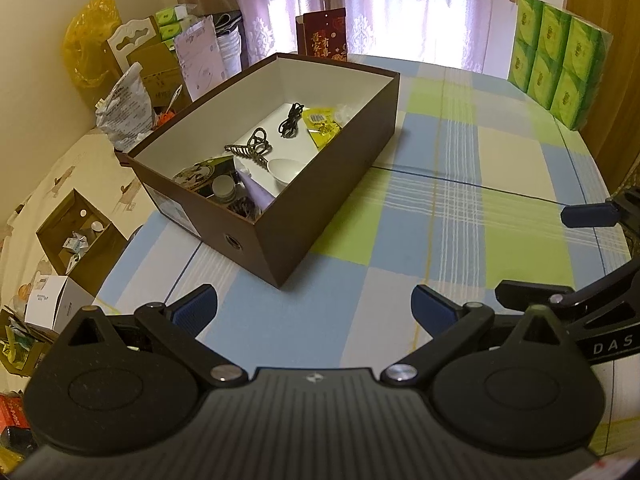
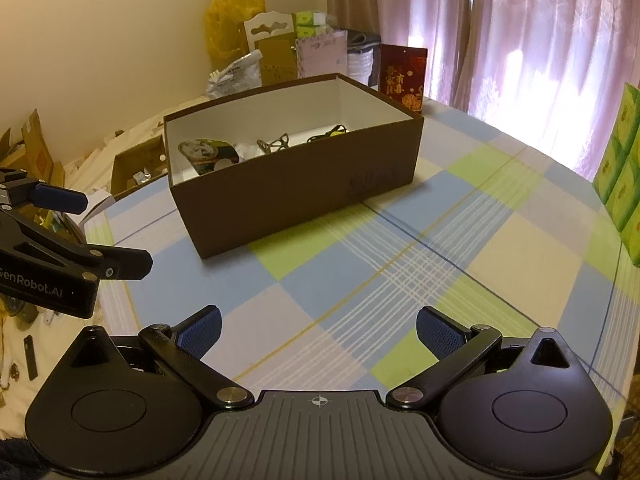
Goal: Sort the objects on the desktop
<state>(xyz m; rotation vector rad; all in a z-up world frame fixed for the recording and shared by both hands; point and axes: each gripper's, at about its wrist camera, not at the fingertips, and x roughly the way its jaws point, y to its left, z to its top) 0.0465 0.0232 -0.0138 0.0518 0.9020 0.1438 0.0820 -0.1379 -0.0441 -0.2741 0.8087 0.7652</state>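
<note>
Brown box [image 1: 288,216] just beyond both empty, wide-spread grippers [image 1: 314,312]

Daylight glows through sheer curtains [image 1: 400,12] at the far side. A cream wall [image 2: 120,40] stands left, with cardboard boxes [image 1: 76,236] cluttered below it. A checked cloth [image 1: 460,200] covers the table.

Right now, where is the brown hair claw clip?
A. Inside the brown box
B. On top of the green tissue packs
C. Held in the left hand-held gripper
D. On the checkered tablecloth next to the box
A. The hair claw clip lies inside the brown box, among a spoon, a cable and a yellow packet; both hand-held grippers are open and hold nothing.
</note>
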